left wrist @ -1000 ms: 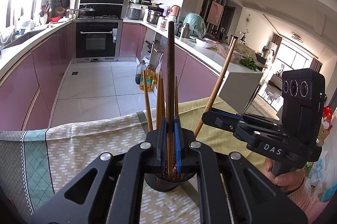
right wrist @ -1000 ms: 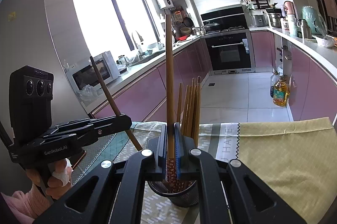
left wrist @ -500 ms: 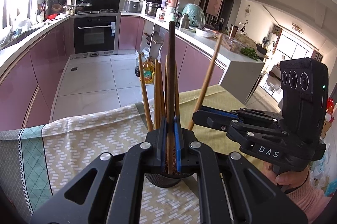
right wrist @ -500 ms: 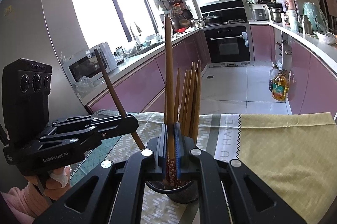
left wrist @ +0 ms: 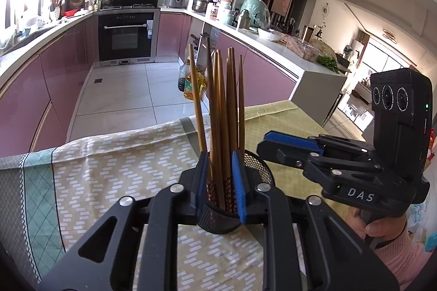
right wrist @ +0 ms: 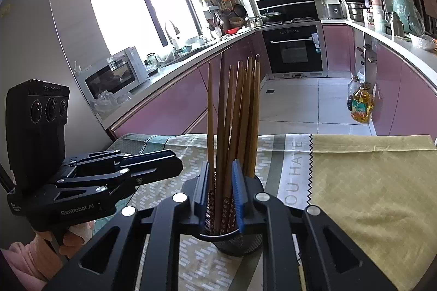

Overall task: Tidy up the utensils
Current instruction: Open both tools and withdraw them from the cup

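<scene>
Left wrist view: the left gripper [left wrist: 220, 183] sits low in the centre of the frame, its jaws opening, a narrow gap between the blue pads. The chopsticks [left wrist: 221, 110] stand between them in the black mesh cup [left wrist: 224, 220], gripped by neither pad. The right gripper [left wrist: 289, 146] reaches in from the right.

Right wrist view: the right gripper [right wrist: 220, 185], low centre, jaws likewise opening around loose chopsticks [right wrist: 235, 110] in the cup [right wrist: 232, 239] on the tablecloth [right wrist: 368, 181]. The left gripper [right wrist: 153, 168] is at left.
</scene>
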